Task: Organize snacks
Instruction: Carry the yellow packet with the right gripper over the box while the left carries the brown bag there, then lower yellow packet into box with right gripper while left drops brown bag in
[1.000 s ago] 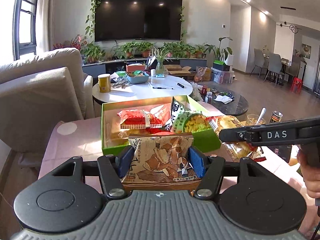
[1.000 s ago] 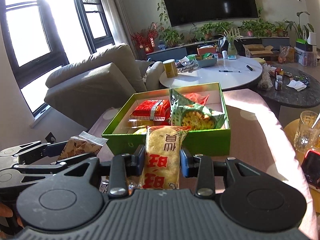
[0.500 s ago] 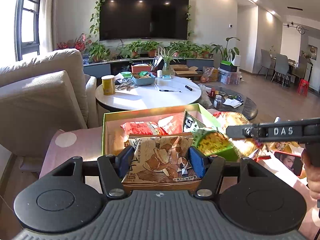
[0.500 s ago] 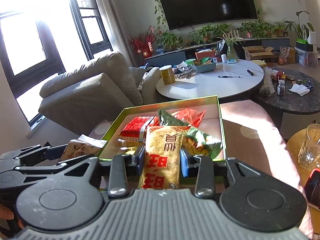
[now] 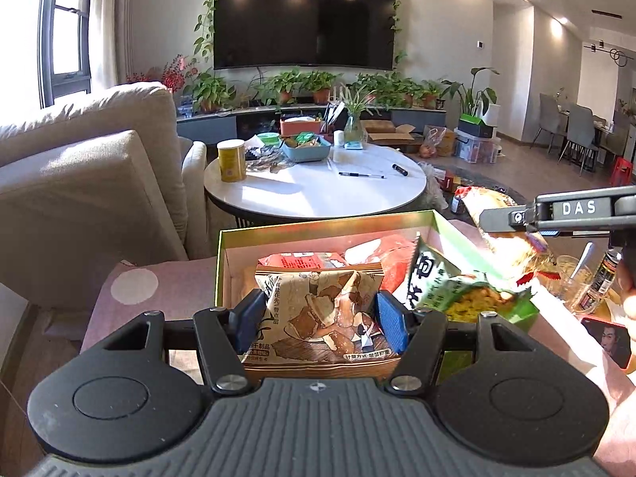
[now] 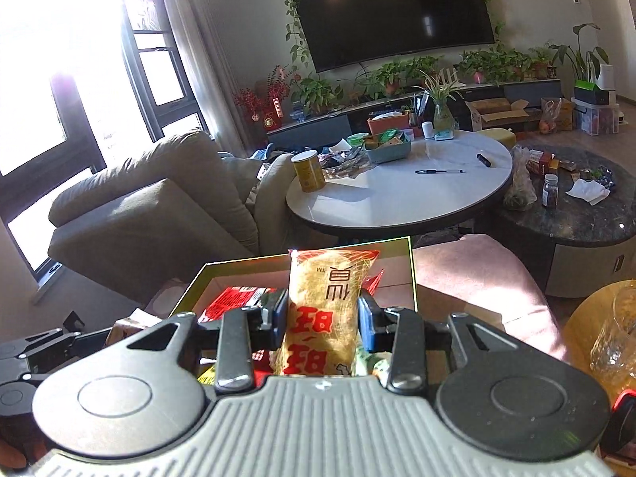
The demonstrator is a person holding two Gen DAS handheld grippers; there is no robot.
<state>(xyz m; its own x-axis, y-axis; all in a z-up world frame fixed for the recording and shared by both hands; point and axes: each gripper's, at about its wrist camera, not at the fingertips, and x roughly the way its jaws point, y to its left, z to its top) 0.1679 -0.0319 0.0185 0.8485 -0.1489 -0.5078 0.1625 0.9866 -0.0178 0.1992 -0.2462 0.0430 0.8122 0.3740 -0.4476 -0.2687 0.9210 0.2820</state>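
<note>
Between each gripper's jaws, a snack — brown bag [image 5: 322, 314] left, yellow packet [image 6: 322, 318] right

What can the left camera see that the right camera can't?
Only the left wrist view shows the brown snack bag front-on, gripped by the left gripper, plus the green snack bag leaning in the box and the dining chairs far right.

Only the right wrist view shows the yellow snack bag front-on in the right gripper, the big bright window, and the dark round table.

Both show the green box, the TV, the white round table and the sofa.
</note>
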